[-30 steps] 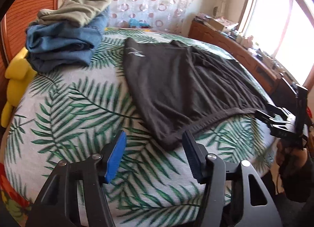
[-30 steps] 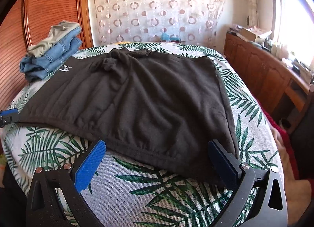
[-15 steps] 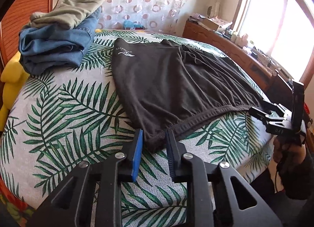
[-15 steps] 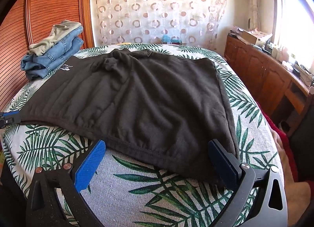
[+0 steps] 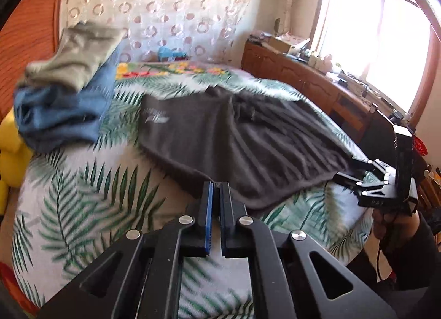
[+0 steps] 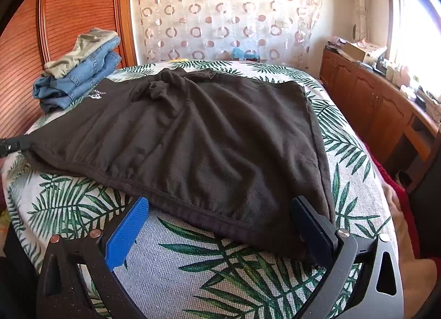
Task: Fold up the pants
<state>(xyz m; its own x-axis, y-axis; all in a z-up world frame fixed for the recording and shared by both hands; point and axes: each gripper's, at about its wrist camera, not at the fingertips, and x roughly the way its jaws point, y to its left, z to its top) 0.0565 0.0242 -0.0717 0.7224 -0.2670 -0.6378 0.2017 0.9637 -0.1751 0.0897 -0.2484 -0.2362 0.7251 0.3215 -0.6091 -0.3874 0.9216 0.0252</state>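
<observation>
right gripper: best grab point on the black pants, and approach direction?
Take the near right corner of the black pants, where the stitched hem meets the side edge. The open right gripper already straddles that hem from the bed's near side; slide forward and close. The left gripper is clamped on the opposite corner, so the grabs would match.

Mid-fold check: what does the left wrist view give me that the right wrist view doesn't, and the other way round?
Only the left wrist view shows the left gripper close up, its jaws nearly together at the near hem corner of the dark pants, plus a yellow object at the bed's left edge.

Only the right wrist view shows the right gripper wide open, straddling the hem, and the pants' whole right side seam.

Both show the pants spread on the leaf-print bedcover, the folded clothes pile and the wooden cabinets.
</observation>
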